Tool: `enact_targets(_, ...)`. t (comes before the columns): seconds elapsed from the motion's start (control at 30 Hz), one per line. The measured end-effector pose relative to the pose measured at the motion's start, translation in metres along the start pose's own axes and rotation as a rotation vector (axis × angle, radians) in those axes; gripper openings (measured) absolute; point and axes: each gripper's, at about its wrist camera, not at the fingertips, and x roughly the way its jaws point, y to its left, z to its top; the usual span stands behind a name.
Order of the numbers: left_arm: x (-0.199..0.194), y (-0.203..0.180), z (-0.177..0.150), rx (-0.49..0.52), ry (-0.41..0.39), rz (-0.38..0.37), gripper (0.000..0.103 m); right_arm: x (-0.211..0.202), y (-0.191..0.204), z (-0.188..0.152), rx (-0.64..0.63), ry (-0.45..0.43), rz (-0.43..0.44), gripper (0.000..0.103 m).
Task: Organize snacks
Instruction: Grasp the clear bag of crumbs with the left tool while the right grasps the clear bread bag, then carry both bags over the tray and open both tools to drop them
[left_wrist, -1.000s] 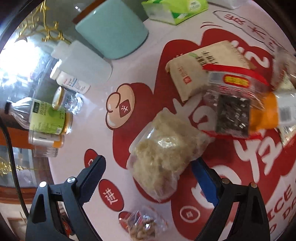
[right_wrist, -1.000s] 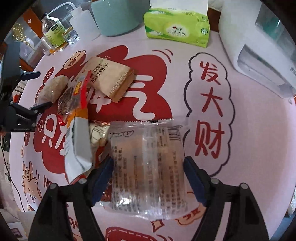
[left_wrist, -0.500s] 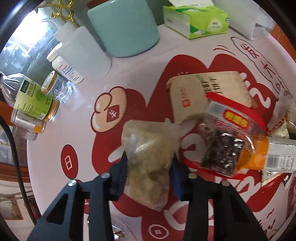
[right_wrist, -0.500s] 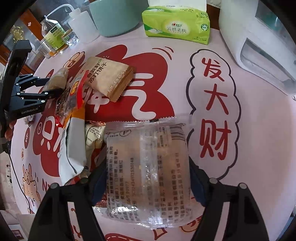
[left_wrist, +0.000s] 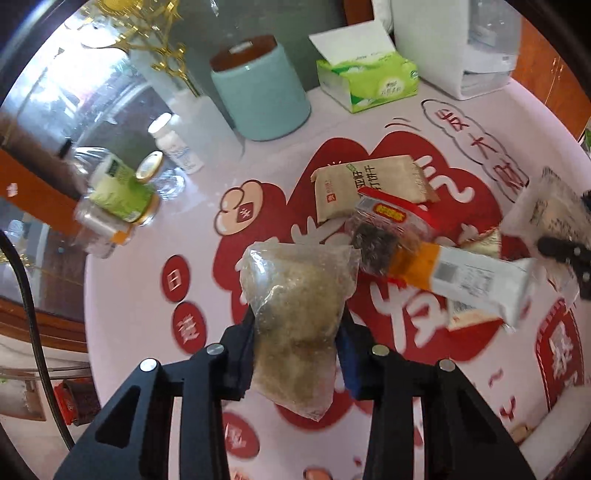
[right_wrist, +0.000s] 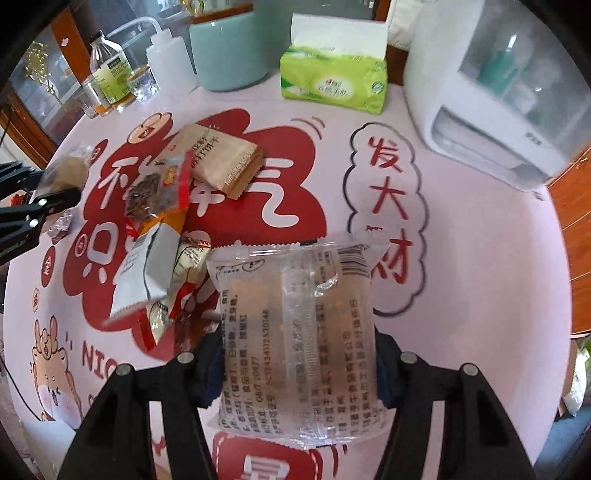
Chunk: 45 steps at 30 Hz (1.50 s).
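Note:
My left gripper (left_wrist: 299, 325) is shut on a clear bag of brownish crumbly snack (left_wrist: 295, 291) and holds it above the red-and-white tablecloth (left_wrist: 424, 129). My right gripper (right_wrist: 297, 354) has a clear printed snack packet (right_wrist: 295, 314) between its closing jaws, with the pads against the packet's sides. On the cloth between the two lie a tan cracker packet (right_wrist: 221, 158), a red-topped bag of dark seeds (right_wrist: 155, 188) and an orange-and-white packet (right_wrist: 147, 266). In the right wrist view the left gripper (right_wrist: 37, 188) shows at the left edge.
Along the back stand a teal canister (left_wrist: 258, 88), a green tissue box (right_wrist: 332, 81), a white appliance (right_wrist: 498, 92), a white squeeze bottle (right_wrist: 170, 59) and several bottles and jars (left_wrist: 118, 188). A small wrapped candy (right_wrist: 61, 225) lies near the table's left edge.
The left jaws closed on the crumbly bag and lifted it off the cloth. The right jaws narrowed onto the clear packet, and that gripper rose a little.

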Motion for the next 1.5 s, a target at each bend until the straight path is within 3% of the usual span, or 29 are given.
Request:
enact_targets(0.33,-0.125,-0.011,-0.058,-0.003,-0.103,0.011,0.036,-0.101,0.02,-0.04,-0.001,-0.101,-0.034,0.062)
enact_targets(0.57,-0.208,-0.035,-0.127,-0.07,-0.19,-0.056,0.036,-0.168,0.044,-0.095,0.017,-0.127,-0.013,0.062)
enact_targets(0.73,-0.247,-0.056,-0.185,-0.145,-0.197,-0.153,0.036,-0.207,0.062,-0.141,0.043,-0.166,0.03,0.063)
enact_targets(0.83,-0.254,-0.068,-0.214,-0.186,-0.192,-0.188,0.036,-0.226,0.071,-0.173,0.068,-0.189,0.062,0.063)
enact_targets(0.97,-0.258,-0.088,-0.248,-0.211,-0.2,-0.176,0.036,-0.24,0.082,-0.214,0.085,-0.211,0.098,0.064)
enact_targets(1.07,-0.253,-0.1,-0.27,-0.246,-0.187,-0.221,0.036,-0.239,0.09,-0.237,0.095,-0.192,0.122,0.065)
enact_targets(1.33,-0.232,-0.127,-0.299,-0.269,-0.15,-0.253,0.037,-0.223,0.107,-0.285,0.093,-0.138,0.122,0.067)
enact_targets(1.5,-0.218,-0.139,-0.306,-0.294,-0.114,-0.295,0.037,-0.213,0.113,-0.298,0.092,-0.106,0.125,0.067)
